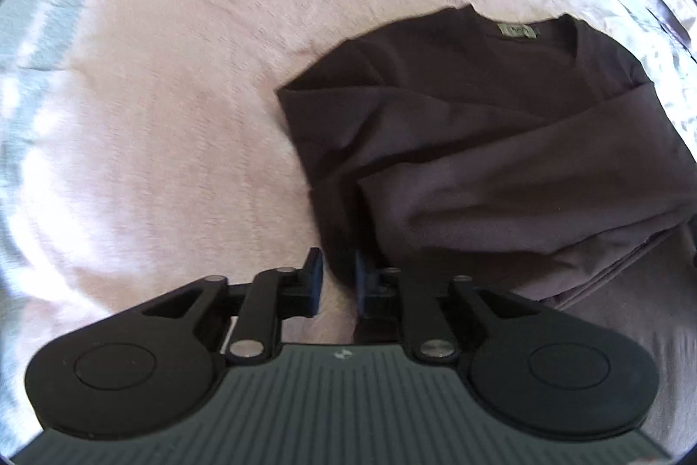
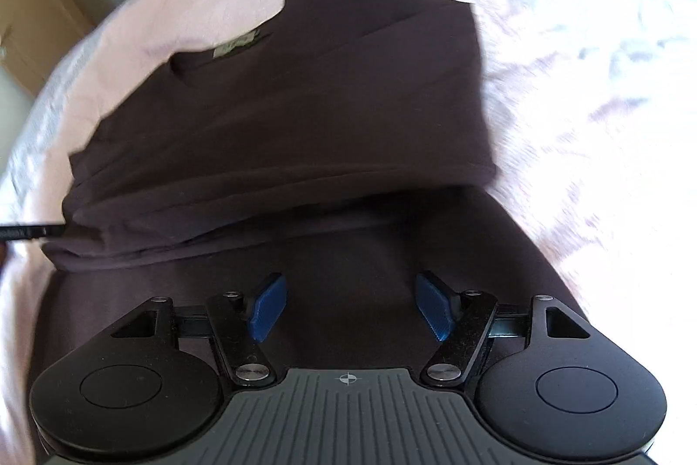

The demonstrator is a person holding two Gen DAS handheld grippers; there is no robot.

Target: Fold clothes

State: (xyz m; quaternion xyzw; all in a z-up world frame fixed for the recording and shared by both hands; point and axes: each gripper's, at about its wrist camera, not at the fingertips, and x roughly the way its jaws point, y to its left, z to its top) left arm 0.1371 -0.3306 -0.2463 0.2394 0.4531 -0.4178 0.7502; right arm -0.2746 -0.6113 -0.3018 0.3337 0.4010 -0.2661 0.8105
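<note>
A: Where is the garment?

B: A dark maroon shirt (image 1: pixel 457 125) lies partly folded on a pink bedspread (image 1: pixel 174 94), its neck label (image 1: pixel 516 30) at the far edge.

A: And the tongs?

B: The left gripper (image 1: pixel 339 277) sits at the shirt's near left edge, fingers narrowly parted; whether they pinch cloth is unclear. The right gripper (image 2: pixel 348 306) hangs above the shirt, fingers spread wide and holding nothing.

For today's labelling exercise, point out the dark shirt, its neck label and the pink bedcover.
dark shirt (image 2: pixel 283 125): right wrist view, on the folded body below the collar.
neck label (image 1: pixel 515 30): left wrist view, on the grey tag inside the collar.
pink bedcover (image 1: pixel 174 116): left wrist view, on bare fabric left of the shirt.
</note>
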